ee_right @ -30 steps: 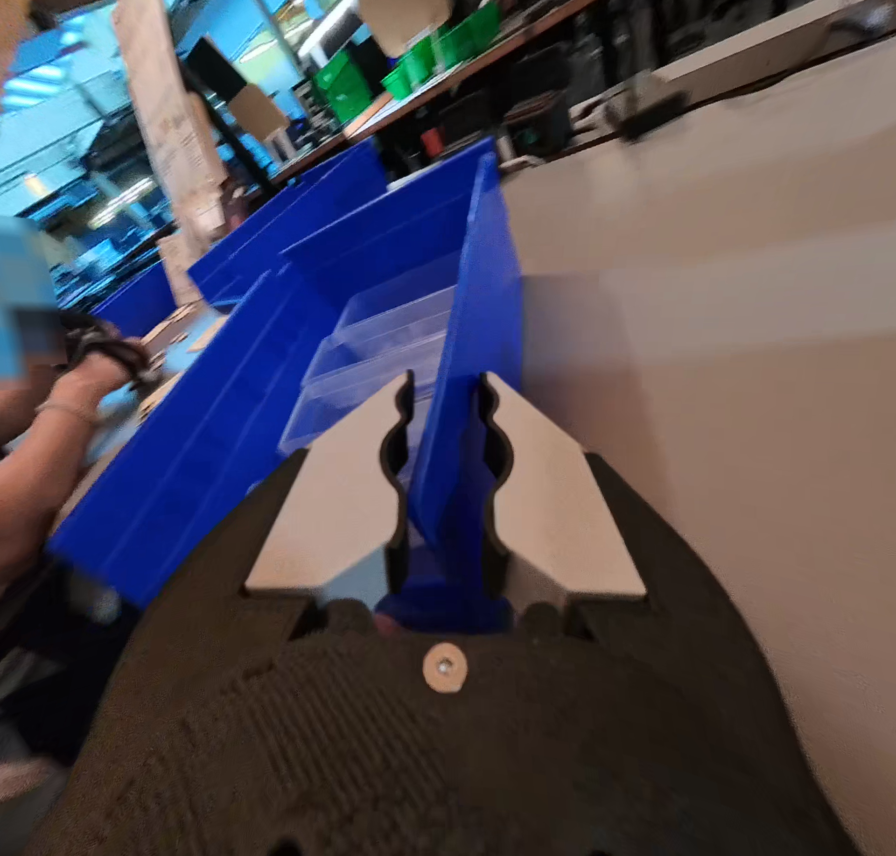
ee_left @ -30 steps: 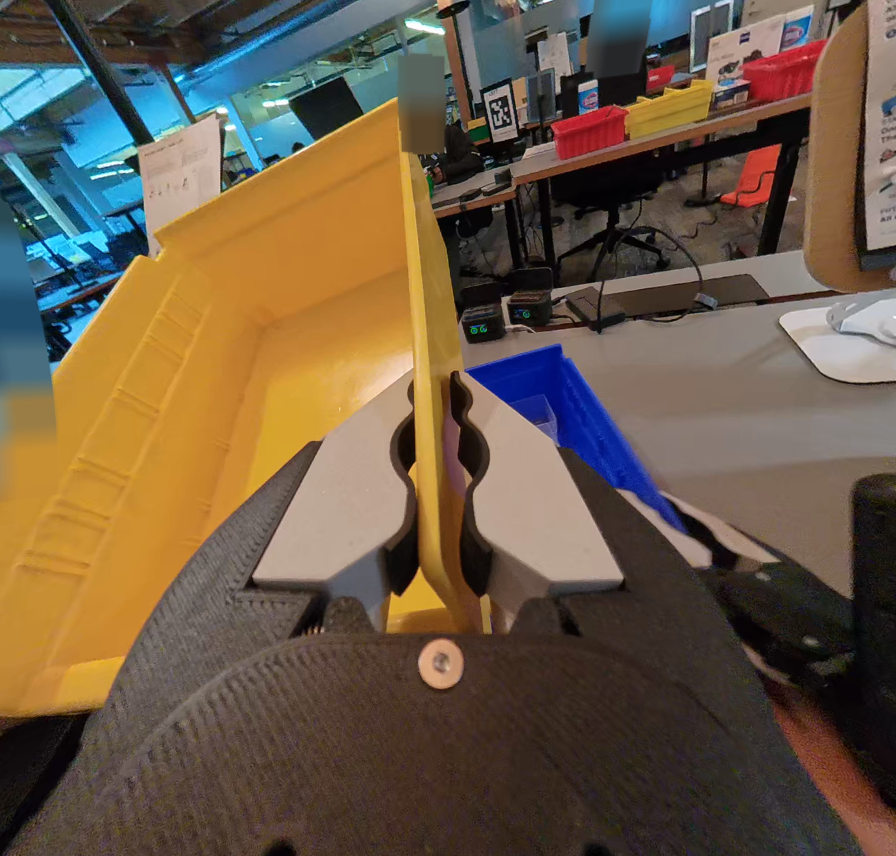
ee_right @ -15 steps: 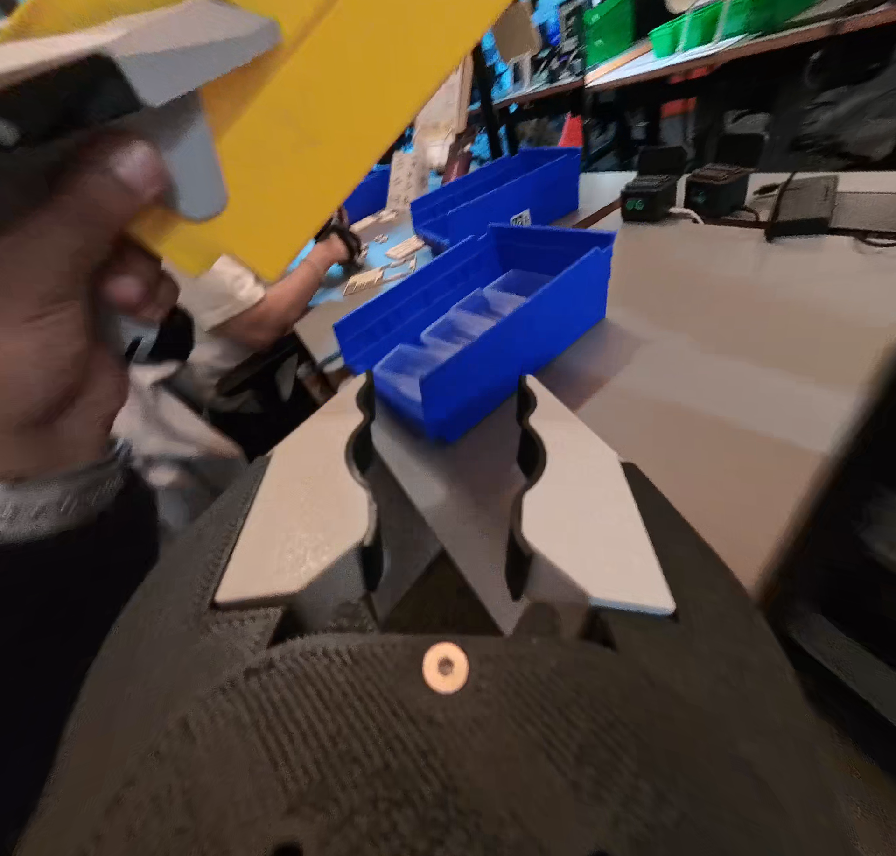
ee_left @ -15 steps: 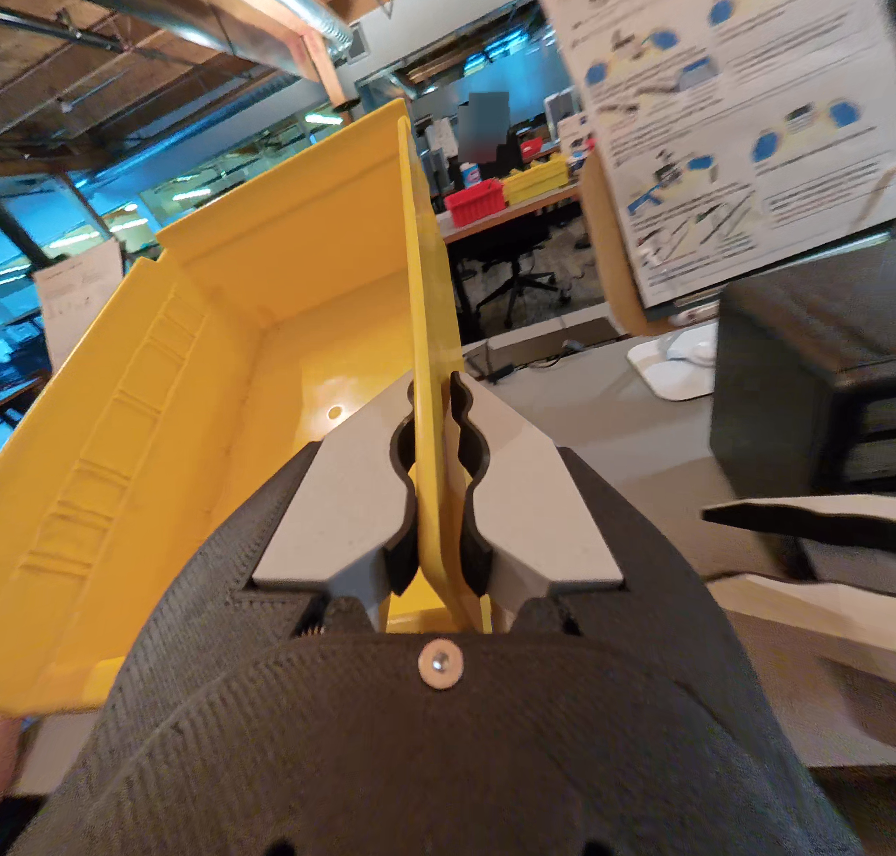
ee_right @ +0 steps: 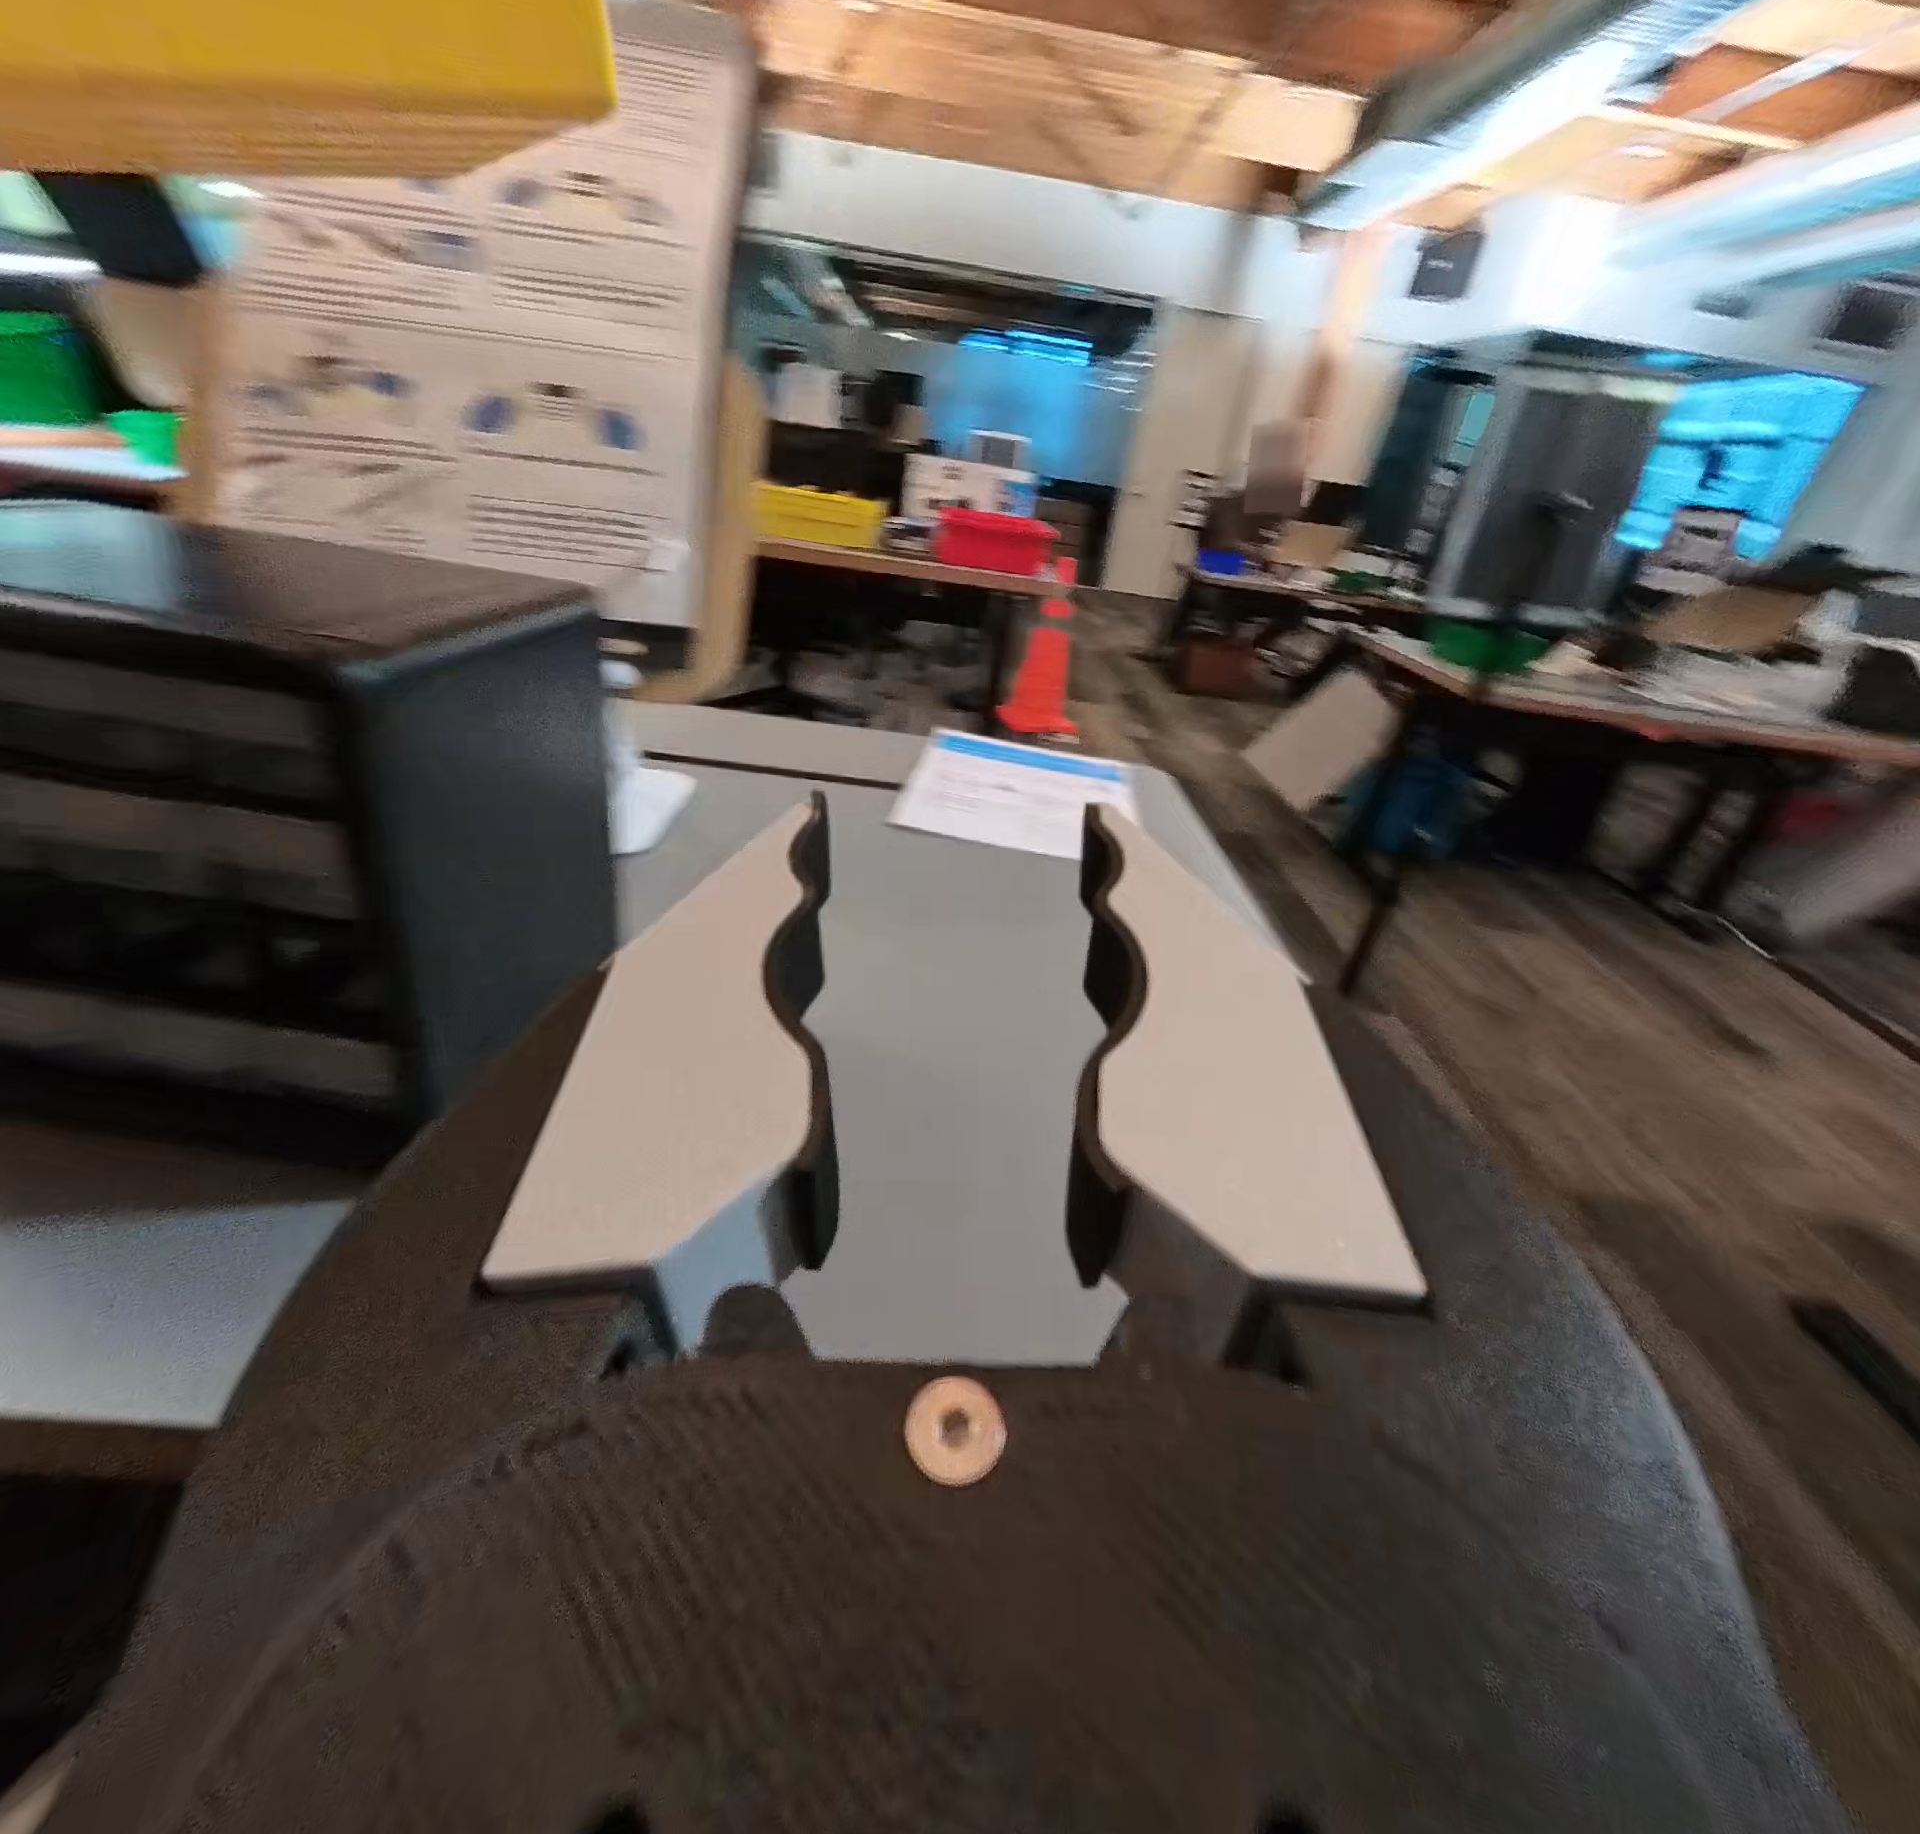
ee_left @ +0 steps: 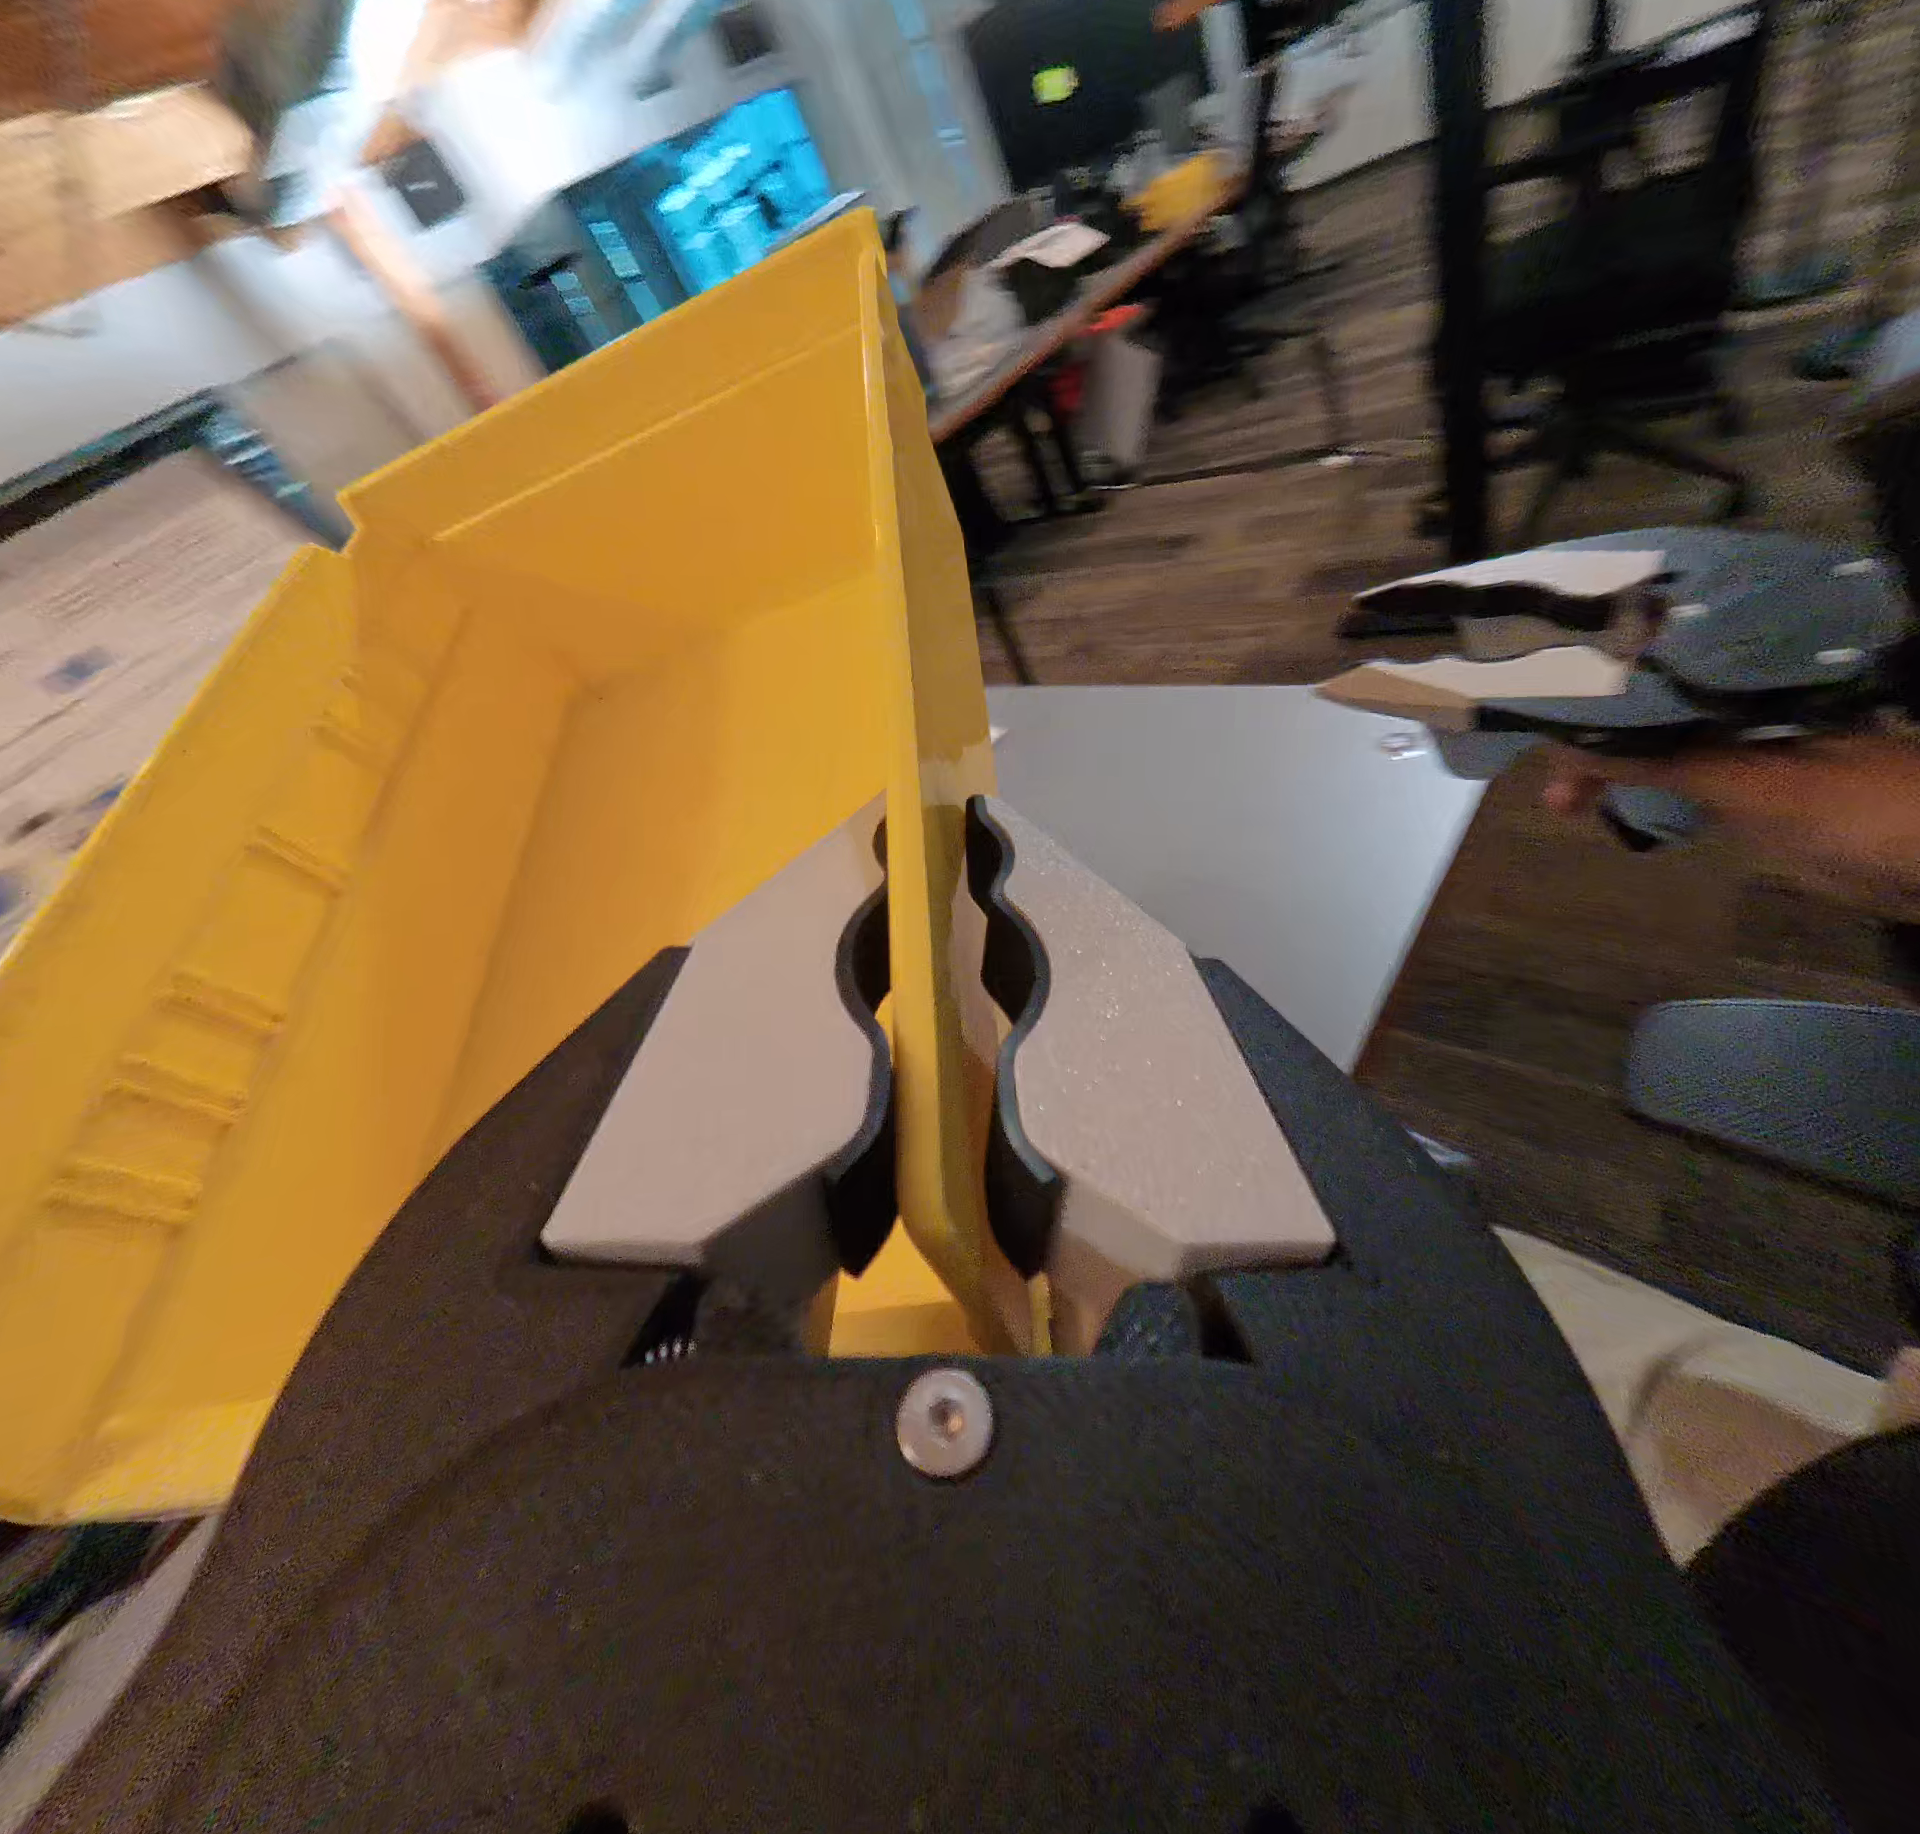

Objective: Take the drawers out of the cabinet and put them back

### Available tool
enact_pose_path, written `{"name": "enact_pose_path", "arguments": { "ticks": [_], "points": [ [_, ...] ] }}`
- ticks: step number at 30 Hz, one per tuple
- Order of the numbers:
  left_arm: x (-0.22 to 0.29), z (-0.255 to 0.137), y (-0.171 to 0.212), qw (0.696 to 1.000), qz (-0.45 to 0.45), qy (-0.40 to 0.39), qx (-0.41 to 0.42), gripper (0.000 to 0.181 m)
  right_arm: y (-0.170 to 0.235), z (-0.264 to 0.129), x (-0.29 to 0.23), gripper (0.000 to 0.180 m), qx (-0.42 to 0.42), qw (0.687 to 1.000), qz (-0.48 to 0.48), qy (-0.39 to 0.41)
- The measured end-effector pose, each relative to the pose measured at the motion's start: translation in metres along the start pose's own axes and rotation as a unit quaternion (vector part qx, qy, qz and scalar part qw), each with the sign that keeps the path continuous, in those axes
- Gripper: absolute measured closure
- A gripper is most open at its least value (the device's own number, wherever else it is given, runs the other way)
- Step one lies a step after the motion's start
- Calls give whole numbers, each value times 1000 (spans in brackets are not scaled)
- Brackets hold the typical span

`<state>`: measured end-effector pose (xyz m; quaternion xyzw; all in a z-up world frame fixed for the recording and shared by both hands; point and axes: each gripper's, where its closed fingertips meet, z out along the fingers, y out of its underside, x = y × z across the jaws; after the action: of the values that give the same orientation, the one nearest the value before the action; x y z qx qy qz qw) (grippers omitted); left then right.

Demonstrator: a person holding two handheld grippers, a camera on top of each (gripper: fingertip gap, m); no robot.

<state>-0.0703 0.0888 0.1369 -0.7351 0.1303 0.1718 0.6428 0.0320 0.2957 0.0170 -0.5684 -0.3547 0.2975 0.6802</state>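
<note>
The left gripper (ee_left: pixel 928 963) clamped the yellow drawer's (ee_left: pixel 499 849) side wall, aloft right of the black cabinet (ee_right: pixel 291 849), probably. The right gripper (ee_right: pixel 954 963) hung wide, empty. Level it, then slide squarely in.

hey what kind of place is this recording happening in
Probably an open workshop or lab office: long worktables carrying a red plastic bin and a yellow plastic bin, an orange traffic cone on the wood floor, and exposed wooden ceiling beams overhead.

open workshop: wood-beam ceiling (ee_right: pixel 1039 8), dark plank floor (ee_right: pixel 1558 1005), grey counter (ee_right: pixel 935 953), orange cone (ee_right: pixel 1044 657), poster board (ee_right: pixel 468 350) noted.
</note>
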Motion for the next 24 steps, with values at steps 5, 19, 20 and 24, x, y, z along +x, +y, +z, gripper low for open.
{"name": "enact_pose_path", "arguments": {
  "ticks": [5,19,20,24],
  "points": [
    [111,100,-25,992,44,120,-5,176,50,-11,93,137,-1,982,170,78],
    [228,306,152,978,27,137,-152,176,55,-41,131,158,50,975,132,173],
    [230,310,158,978,19,137,-156,176,57,-41,132,159,47,974,137,173],
    [228,330,166,983,3,113,-144,175,69,-34,126,154,29,974,162,159]
  ]
}}
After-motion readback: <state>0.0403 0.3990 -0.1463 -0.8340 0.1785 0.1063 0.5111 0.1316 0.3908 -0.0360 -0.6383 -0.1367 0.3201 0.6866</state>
